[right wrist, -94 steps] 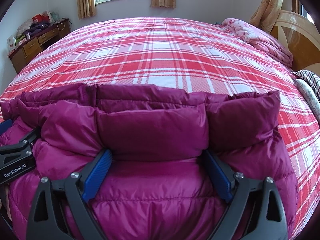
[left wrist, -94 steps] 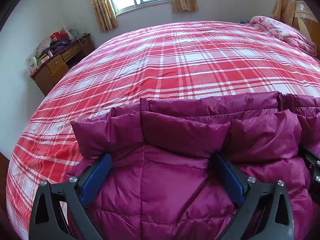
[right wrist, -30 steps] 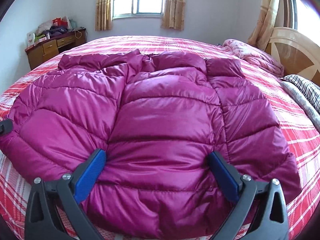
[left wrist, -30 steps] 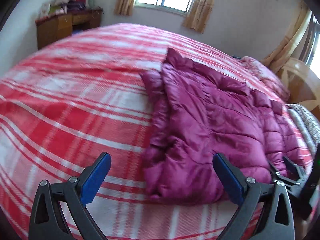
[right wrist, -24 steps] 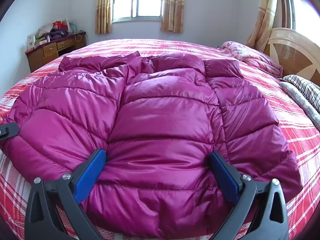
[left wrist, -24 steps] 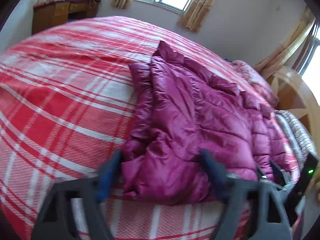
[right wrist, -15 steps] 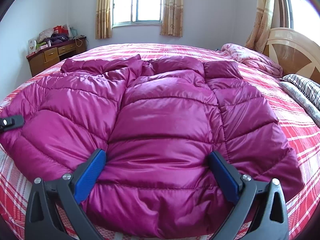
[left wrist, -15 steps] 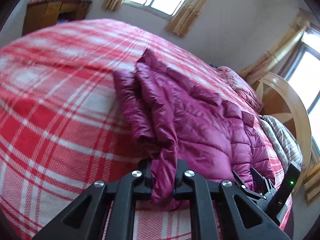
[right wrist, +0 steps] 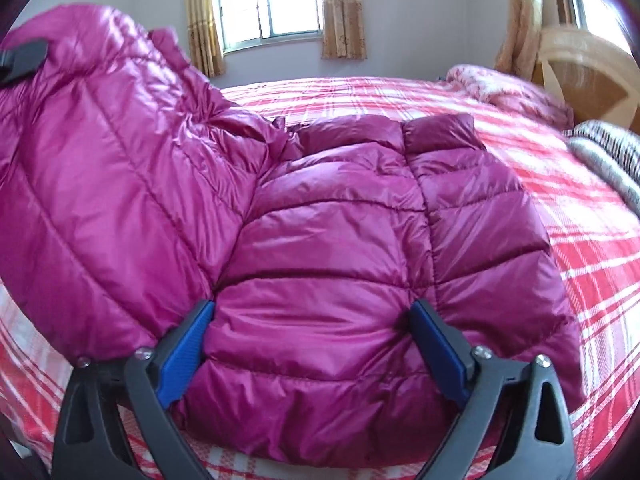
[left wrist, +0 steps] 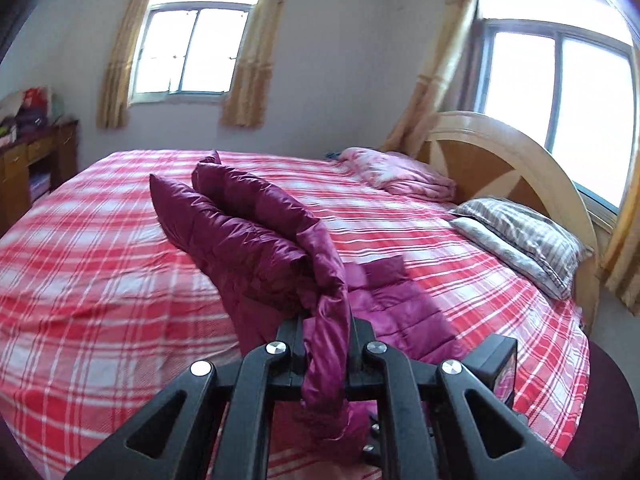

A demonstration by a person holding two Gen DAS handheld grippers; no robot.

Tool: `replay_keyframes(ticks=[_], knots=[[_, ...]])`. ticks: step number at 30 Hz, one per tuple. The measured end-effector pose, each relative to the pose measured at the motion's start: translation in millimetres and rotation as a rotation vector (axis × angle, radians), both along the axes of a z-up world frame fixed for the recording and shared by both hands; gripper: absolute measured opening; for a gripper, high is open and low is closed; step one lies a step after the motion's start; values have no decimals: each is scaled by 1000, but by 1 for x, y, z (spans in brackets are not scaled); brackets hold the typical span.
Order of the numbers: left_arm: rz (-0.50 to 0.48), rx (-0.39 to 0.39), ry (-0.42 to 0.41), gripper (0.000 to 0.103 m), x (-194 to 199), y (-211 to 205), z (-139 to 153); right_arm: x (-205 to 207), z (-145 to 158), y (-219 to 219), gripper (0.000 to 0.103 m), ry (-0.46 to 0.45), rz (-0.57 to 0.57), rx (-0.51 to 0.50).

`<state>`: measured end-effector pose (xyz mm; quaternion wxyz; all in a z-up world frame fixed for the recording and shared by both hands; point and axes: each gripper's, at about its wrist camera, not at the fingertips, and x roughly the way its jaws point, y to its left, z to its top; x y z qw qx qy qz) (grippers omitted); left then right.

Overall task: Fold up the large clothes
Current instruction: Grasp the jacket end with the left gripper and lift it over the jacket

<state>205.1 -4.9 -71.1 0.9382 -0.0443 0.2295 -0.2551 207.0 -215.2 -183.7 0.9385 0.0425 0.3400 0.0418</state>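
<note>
- Jaws of the left gripper (left wrist: 325, 354) pinch a fold of the magenta puffer jacket (right wrist: 332, 240), lifting that side off the plaid bedspread (left wrist: 100, 280).
- Right gripper (right wrist: 312, 344) is spread wide, blue pads (right wrist: 185, 348) pressing the jacket's near hem, which lies on the bed.

A home bedroom, no question. A big bed (left wrist: 100, 300) in a red plaid cover fills the view, its curved wooden headboard (left wrist: 500, 160) at two o'clock with a striped pillow (left wrist: 520, 236) and a pink quilt (left wrist: 400, 176) below it. Curtains (left wrist: 248, 60) frame the window (left wrist: 196, 52) at eleven o'clock, and a cluttered wooden dresser (left wrist: 36, 160) stands at nine.
</note>
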Motion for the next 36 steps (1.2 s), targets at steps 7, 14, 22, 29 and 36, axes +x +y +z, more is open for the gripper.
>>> replay_keyframes(ticks=[7,14,22,29,36], knots=[[-120,70,-25,9,-8,-58,0,-19,15,-46,96,-17,-67,37],[-217,153,18,9,3,-123,-26,-25,19,-109,97,-14,-208,99],[-314,269,58,16,20,-175,-75,-26,-1,-153,97,24,-285,194],[-348,231,58,23,10,-166,-72,-26,-4,-156,97,36,-286,196],[-177,64,-208,95,-24,-96,-4,-25,-6,-159,97,32,-291,195]])
